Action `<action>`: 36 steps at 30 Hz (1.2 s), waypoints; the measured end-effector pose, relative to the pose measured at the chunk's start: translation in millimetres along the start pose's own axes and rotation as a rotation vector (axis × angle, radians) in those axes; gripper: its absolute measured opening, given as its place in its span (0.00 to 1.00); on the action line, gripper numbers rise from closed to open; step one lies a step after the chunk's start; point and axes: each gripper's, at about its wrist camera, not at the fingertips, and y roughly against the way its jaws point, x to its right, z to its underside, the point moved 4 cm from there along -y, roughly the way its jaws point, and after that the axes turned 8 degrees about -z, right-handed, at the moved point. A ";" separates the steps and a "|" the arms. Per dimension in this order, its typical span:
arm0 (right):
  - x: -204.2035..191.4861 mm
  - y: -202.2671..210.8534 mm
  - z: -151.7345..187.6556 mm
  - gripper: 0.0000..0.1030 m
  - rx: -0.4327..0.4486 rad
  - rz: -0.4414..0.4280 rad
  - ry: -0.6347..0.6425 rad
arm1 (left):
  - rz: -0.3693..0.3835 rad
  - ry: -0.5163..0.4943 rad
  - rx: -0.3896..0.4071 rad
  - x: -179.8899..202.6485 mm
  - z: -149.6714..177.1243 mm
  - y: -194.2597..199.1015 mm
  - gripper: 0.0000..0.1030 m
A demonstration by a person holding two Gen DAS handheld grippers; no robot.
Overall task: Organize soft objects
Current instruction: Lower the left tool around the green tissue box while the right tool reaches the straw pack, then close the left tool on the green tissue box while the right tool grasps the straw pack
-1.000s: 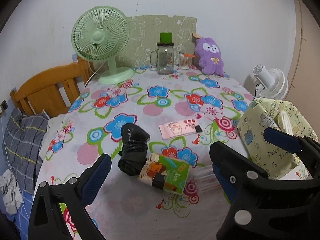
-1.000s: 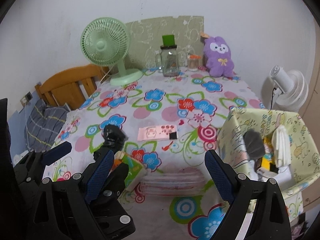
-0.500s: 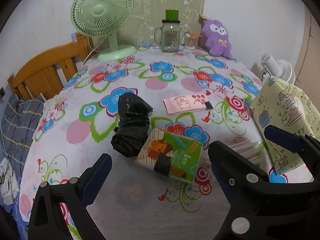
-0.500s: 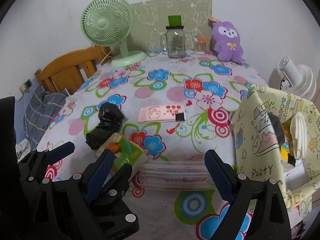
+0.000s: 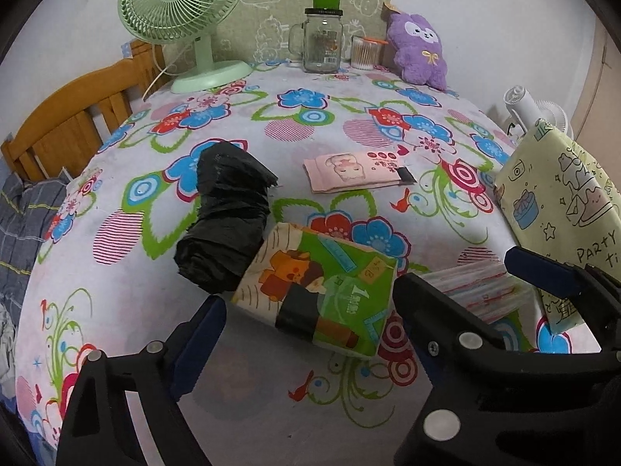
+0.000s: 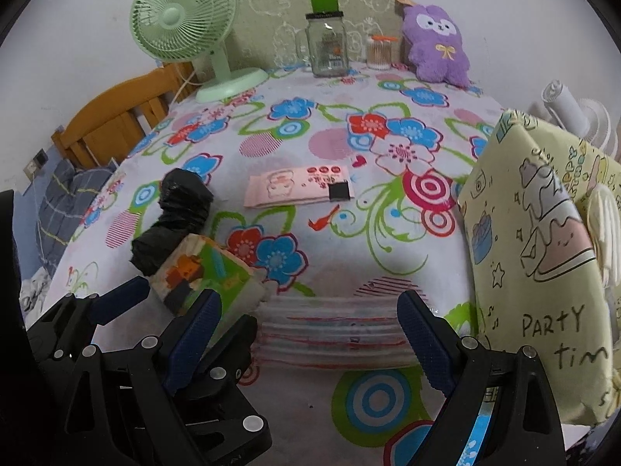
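On the desk (image 5: 116,310) four soft items lie loose outside the yellow bag (image 6: 543,272): green tissue pack (image 5: 322,291) between the empty left tool's (image 5: 306,334) closing jaws, striped pack (image 6: 333,334) before the open, empty right tool (image 6: 310,334), black roll (image 5: 229,217) and pink pack (image 5: 357,171) farther off.

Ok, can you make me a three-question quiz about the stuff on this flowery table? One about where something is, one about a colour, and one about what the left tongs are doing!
1. Where is the purple plush toy?
A. at the far edge by the wall
B. inside the yellow bag
C. under the fan

2. What colour is the desk fan?
A. red
B. light green
C. black

3. What are the left tongs doing?
A. squeezing the black bag roll
B. closing around the green tissue pack, not gripping yet
C. holding the glass jar

Answers: 1 A, it leans at the wall beside the glass jar. 2 B, its cage and base are pale green. 3 B, the pack lies between the fingers with gaps on both sides.
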 end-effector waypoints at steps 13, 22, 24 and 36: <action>2.1 -2.9 0.5 0.91 -0.008 0.034 0.017 | 0.005 -0.005 0.025 -1.0 2.4 -2.5 0.75; -6.7 -0.2 8.1 0.91 -0.017 0.024 0.028 | -0.004 -0.006 0.023 -8.2 13.6 7.3 0.74; -9.9 1.4 10.5 0.91 -0.019 0.019 0.037 | -0.008 -0.002 0.025 -9.0 16.8 10.1 0.74; -14.9 16.9 27.4 0.91 -0.016 -0.003 0.028 | -0.020 0.003 0.030 -10.2 37.0 24.3 0.74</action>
